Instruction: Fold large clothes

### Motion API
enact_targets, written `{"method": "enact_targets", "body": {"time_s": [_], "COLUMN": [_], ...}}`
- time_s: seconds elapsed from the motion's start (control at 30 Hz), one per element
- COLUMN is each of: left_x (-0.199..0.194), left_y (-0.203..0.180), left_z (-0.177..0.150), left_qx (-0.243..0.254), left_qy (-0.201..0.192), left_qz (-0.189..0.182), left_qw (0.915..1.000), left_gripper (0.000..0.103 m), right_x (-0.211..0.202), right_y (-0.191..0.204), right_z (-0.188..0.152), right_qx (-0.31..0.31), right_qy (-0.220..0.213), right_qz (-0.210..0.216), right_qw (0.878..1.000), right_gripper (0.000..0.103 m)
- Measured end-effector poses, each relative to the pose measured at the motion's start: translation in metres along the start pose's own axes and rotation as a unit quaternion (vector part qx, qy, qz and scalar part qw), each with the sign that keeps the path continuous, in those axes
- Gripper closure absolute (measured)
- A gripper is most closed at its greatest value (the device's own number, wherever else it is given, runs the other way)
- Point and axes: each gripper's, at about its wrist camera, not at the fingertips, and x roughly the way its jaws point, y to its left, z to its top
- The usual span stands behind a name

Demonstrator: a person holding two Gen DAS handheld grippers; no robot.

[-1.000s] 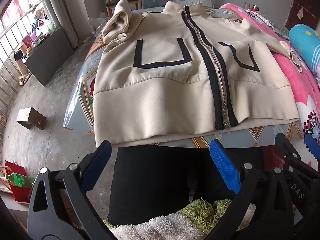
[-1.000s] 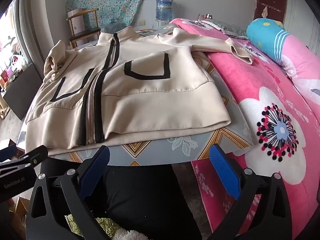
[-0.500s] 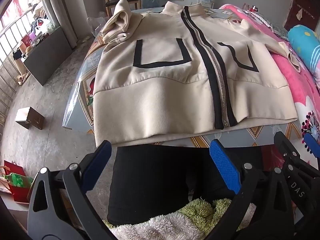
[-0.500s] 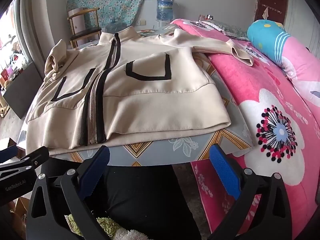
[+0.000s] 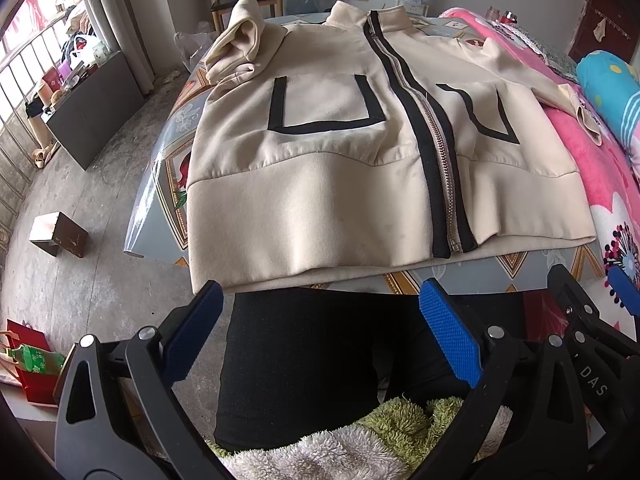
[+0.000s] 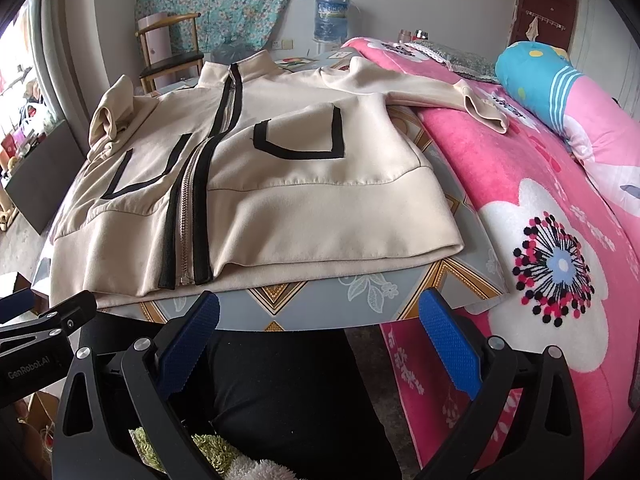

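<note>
Left wrist view: a beige jacket [image 5: 320,168] lies front-up on a patterned table [image 5: 168,184], zipped shut. Its long axis runs near to far, hem at the near table edge and collar at the far end. One sleeve [image 5: 236,44] is bunched at the far left shoulder; the other sleeve [image 5: 560,96] stretches right onto a pink floral blanket [image 5: 608,184]. The left gripper [image 5: 320,312] hangs just short of the hem over the person's black trousers, its blue-padded jaws spread wide with nothing between them, touching nothing.

Right wrist view: the jacket [image 6: 304,200] points the same way, collar far and hem near, its zipper [image 6: 188,216] running down to the near edge at left. The outstretched sleeve [image 6: 440,92] rests on the blanket [image 6: 520,168] at right. The right gripper [image 6: 320,312] is held before the table [image 6: 320,300] edge, jaws wide apart and empty, clear of the cloth.
</note>
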Motion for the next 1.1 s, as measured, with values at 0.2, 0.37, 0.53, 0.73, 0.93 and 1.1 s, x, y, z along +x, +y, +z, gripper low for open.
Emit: {"method": "enact_targets", "body": {"time_s": [0.2, 0.37, 0.53, 0.73, 0.93, 1.1], "left_x": [0.0006, 0.0008, 0.0011, 0.0014, 0.0023, 0.0041], "left_y": [0.001, 0.002, 0.0034, 0.0039, 0.0066, 0.0098], "left_z": [0.0001, 0.0004, -0.0002, -0.0003, 0.0, 0.0012], "left_qx": [-0.001, -0.001, -0.001, -0.001, -0.001, -0.001], "left_qy": [0.0, 0.0, 0.0, 0.0, 0.0, 0.001], "left_qz": [0.0, 0.0, 0.0, 0.0, 0.001, 0.0], "left_qw": [1.0, 1.0, 1.0, 1.0, 1.0, 1.0], "left_gripper": [0.008, 0.008, 0.008, 0.008, 0.008, 0.008], "right_x": [-0.0009, 0.0004, 0.0011, 0.0019, 0.0028, 0.0023], "right_y": [0.0013, 0.0003, -0.0004, -0.0009, -0.0002, 0.0019], "right_z": [-0.0001, 0.0002, 0.0006, 0.0029, 0.0051, 0.0088], "right_qx": [0.0, 0.002, 0.002, 0.003, 0.002, -0.004], "right_qy": [0.0, 0.001, 0.003, -0.002, -0.006, -0.011], "right_qz": [-0.002, -0.004, -0.005, -0.012, -0.019, -0.025], "right_qw": [1.0, 1.0, 1.0, 1.0, 1.0, 1.0], "right_gripper": [0.006, 0.006, 0.006, 0.006, 0.006, 0.006]}}
